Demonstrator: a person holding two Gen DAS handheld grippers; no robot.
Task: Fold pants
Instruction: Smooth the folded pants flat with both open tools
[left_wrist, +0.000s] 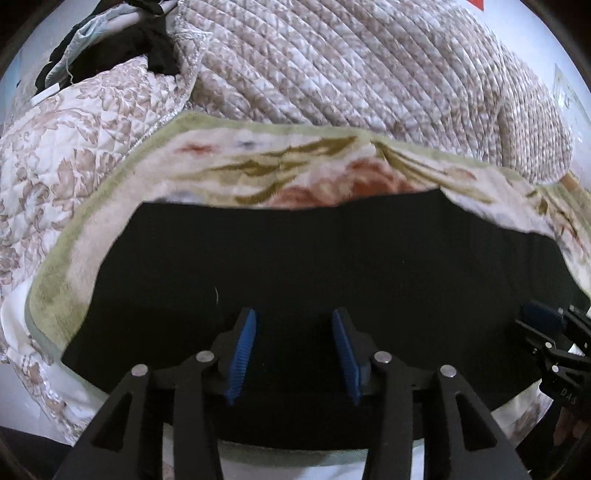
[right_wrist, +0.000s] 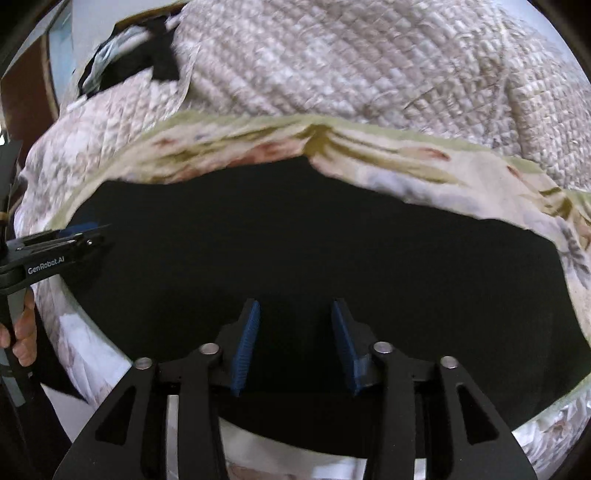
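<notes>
Black fabric pants (left_wrist: 314, 269), folded into a flat band, are laid on a floral towel (left_wrist: 258, 166) over a quilted bed cover (left_wrist: 369, 62). Left gripper (left_wrist: 293, 354) and right gripper (right_wrist: 293, 345) are seen released, nothing between the jaws. Folds could be dragged askew by a trailing pad. Creases and layers are lost in the dark cloth; the edge at 6 o'clock is cut off.

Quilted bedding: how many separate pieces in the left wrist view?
2. A big rumpled beige-and-white quilted bedspread fills the top; a diamond-stitched floral quilted pillow lies at left. More may be hidden under the dark clothes pile.
</notes>
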